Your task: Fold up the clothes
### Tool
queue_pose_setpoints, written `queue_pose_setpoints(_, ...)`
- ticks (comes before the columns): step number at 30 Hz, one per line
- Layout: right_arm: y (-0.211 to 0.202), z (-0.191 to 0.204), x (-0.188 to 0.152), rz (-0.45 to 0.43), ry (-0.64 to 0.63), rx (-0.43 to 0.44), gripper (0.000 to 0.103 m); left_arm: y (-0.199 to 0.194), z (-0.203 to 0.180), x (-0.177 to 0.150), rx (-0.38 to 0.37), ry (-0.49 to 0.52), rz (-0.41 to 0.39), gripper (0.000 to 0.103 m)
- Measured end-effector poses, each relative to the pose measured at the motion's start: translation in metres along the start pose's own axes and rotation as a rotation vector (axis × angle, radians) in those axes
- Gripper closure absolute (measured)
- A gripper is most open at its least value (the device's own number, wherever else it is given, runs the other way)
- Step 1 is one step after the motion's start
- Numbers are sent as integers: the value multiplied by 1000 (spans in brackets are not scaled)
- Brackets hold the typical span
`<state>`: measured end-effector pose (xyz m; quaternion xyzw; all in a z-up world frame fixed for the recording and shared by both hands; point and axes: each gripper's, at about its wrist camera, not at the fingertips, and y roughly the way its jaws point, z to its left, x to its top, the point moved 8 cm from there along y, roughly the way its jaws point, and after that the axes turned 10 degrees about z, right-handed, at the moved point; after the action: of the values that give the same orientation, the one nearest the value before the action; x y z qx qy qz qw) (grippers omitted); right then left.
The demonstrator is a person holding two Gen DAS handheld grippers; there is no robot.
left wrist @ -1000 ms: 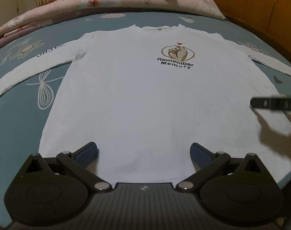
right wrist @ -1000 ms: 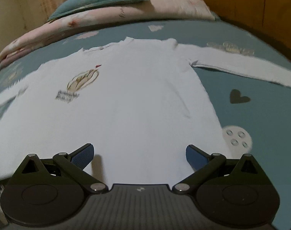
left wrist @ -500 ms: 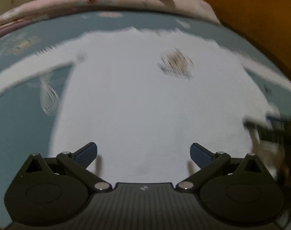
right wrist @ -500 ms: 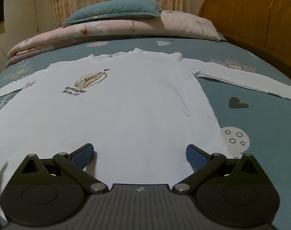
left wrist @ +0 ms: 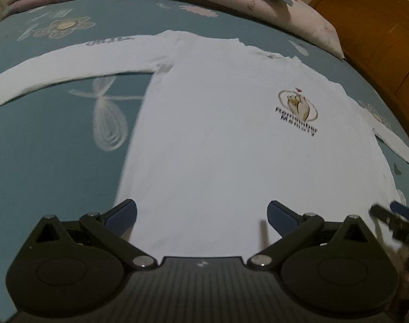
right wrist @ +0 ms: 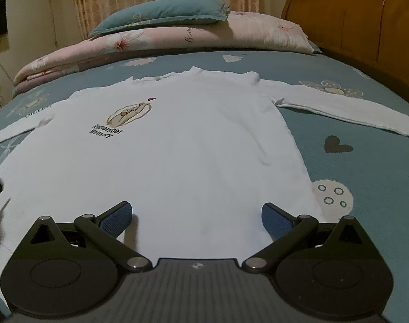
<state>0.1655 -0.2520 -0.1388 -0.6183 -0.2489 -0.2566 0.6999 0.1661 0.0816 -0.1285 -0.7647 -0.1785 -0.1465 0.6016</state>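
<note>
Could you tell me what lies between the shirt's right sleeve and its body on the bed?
Only bare blue sheet, printed with a dark heart, separates the sleeve from the shirt body; right wrist view.

Both views are being lit dimly and warmly, apparently from above. The white long-sleeved shirt with a printed chest logo [right wrist: 193,145] is being rendered as the brightest surface, without glare. Soft shadows are being cast on it beside the blue-padded fingertips [right wrist: 115,216]. Straight lines are being bowed by fisheye distortion, and corners are being darkened. The left wrist view is being smeared by blur; its logo lettering [left wrist: 296,119] is barely being resolved.
</note>
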Motion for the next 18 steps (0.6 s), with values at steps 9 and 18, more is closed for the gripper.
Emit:
queue_pose_setpoints(9,0,0,-1,9,-3,5,0,-37,-7,-5,-95,-56,-17,1)
queue_pose_setpoints(18,-1,2,-4,10,-37,-9,0,-9,-22,-31,-49,-15,7,1)
